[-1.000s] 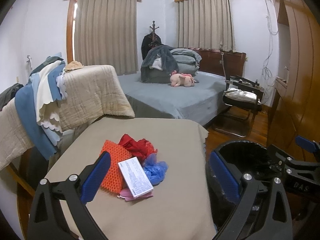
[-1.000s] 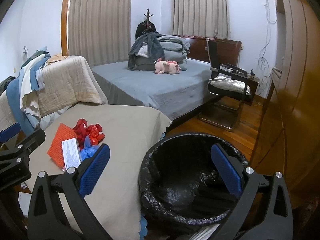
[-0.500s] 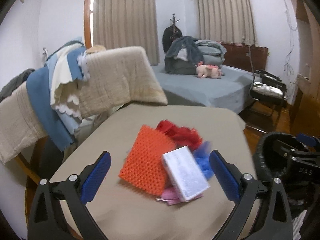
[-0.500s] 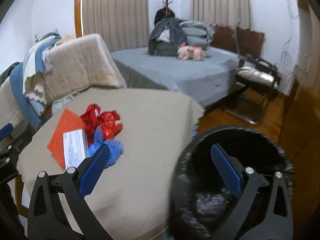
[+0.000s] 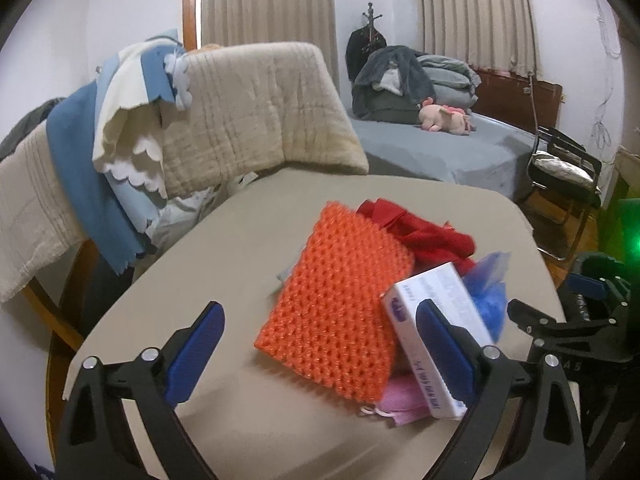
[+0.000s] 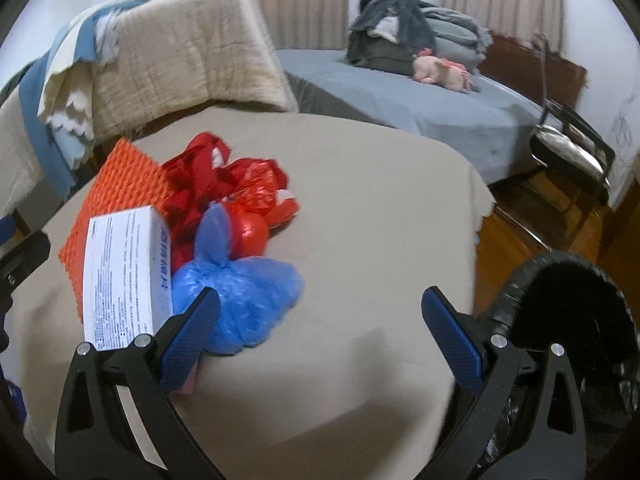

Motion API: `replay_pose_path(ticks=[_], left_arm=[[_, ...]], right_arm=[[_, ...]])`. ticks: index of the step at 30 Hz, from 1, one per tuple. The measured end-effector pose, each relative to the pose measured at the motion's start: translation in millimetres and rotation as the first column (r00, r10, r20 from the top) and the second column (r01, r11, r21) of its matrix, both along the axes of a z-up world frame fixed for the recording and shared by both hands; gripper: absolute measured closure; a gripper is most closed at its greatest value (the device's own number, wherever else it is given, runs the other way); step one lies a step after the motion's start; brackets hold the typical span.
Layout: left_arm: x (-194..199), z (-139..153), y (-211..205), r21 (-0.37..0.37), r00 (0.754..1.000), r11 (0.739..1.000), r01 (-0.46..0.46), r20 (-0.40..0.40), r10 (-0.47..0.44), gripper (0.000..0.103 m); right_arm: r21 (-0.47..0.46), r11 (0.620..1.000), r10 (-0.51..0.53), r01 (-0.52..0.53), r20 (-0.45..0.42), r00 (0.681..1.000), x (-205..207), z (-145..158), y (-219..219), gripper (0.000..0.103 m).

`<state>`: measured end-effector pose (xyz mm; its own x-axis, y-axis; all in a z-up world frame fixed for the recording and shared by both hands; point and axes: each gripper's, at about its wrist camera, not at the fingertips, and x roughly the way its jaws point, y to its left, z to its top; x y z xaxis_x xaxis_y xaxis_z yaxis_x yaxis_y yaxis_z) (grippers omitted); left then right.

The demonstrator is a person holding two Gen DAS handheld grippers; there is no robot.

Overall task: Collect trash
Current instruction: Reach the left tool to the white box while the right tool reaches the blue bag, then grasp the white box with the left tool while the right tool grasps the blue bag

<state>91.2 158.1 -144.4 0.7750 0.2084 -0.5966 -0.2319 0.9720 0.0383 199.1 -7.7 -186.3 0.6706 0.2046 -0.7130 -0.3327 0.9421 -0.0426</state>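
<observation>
**Two open grippers over a pile of trash on the table**

We see a bed (image 5: pixel 440 152) with grey cover at the back, carrying folded clothes and one pink soft toy (image 5: pixel 444 117). In front of it stands the table (image 5: pixel 248 240) with a beige cloth, and blankets (image 5: pixel 248 108) hang over a chair on its left side. One black chair (image 5: pixel 560 184) stands right of the bed.

The trash lies together in one pile on the table. We count one orange mesh pad (image 5: pixel 340 300), one red plastic bag (image 6: pixel 232 192), one blue plastic bag (image 6: pixel 240 296) and one white box (image 6: pixel 120 276) that rests on the pad. A pink item (image 5: pixel 400 400) shows under the box in the left wrist view only.

The bin with black liner (image 6: pixel 568 320) stands right of the table; only the right wrist view shows it clearly.

Our left gripper (image 5: pixel 320 356) is spread wide and holds nothing; the orange pad lies between its fingers and the box is just beside the right finger. Our right gripper (image 6: pixel 320 336) is also wide open and empty, its left finger (image 6: pixel 188 336) in front of the blue bag.
</observation>
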Motion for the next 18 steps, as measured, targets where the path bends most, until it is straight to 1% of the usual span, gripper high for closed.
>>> replay_pose_path(ticks=[2,4,6,8,10,11,12,13,15,16,18], left_arm=[[2.3,-4.6,4.9,-0.011,1.000,1.000,-0.005,-0.010,0.005,0.009],[3.0,-7.7,7.2,-0.012,1.000,1.000,-0.007,-0.018,0.007,0.009],[3.3,-9.6,9.8,-0.016,1.000,1.000,-0.008,-0.024,0.007,0.009],[3.2,-11.8,13.2,-0.023,0.999,1.000,-0.012,-0.031,0.011,0.009],[4.0,-13.8,15.6,-0.028,0.999,1.000,-0.014,-0.038,0.013,0.009],[3.7,-14.1,15.7,-0.029,0.999,0.999,-0.014,-0.042,0.013,0.009],[3.9,-14.4,16.2,-0.031,0.999,0.999,-0.013,-0.044,0.012,0.009],[4.1,-14.8,16.4,-0.035,0.999,0.999,-0.012,-0.046,0.011,0.009],[4.3,-14.7,15.8,-0.038,0.999,0.999,-0.010,-0.047,0.008,0.009],[4.4,-14.7,15.0,-0.037,0.999,0.999,-0.007,-0.047,0.005,0.009],[4.9,-14.3,13.3,-0.037,0.999,0.999,-0.002,-0.048,0.001,0.009]], right_arm=[[-0.005,1.000,0.023,-0.023,-0.007,1.000,1.7,-5.3,6.0,0.005],[-0.010,0.999,0.045,-0.045,-0.022,0.999,4.7,-11.2,11.6,0.009],[-0.010,0.998,0.067,-0.067,-0.040,0.997,6.3,-16.0,17.7,0.017],[-0.003,0.996,0.085,-0.085,-0.056,0.995,7.6,-19.5,21.4,0.022],[0.011,0.996,0.092,-0.091,-0.063,0.994,9.0,-21.8,22.8,0.025],[0.022,0.994,0.104,-0.102,-0.071,0.992,9.5,-22.4,23.3,0.032],[0.043,0.991,0.129,-0.125,-0.086,0.988,9.5,-22.8,23.3,0.043],[0.065,0.987,0.153,-0.147,-0.100,0.983,9.8,-22.9,23.8,0.048],[0.106,0.979,0.187,-0.174,-0.122,0.975,9.5,-22.4,23.7,0.068],[0.128,0.973,0.207,-0.190,-0.134,0.969,9.4,-22.0,23.8,0.073],[0.137,0.970,0.221,-0.203,-0.137,0.965,7.0,-19.4,24.0,0.079]])
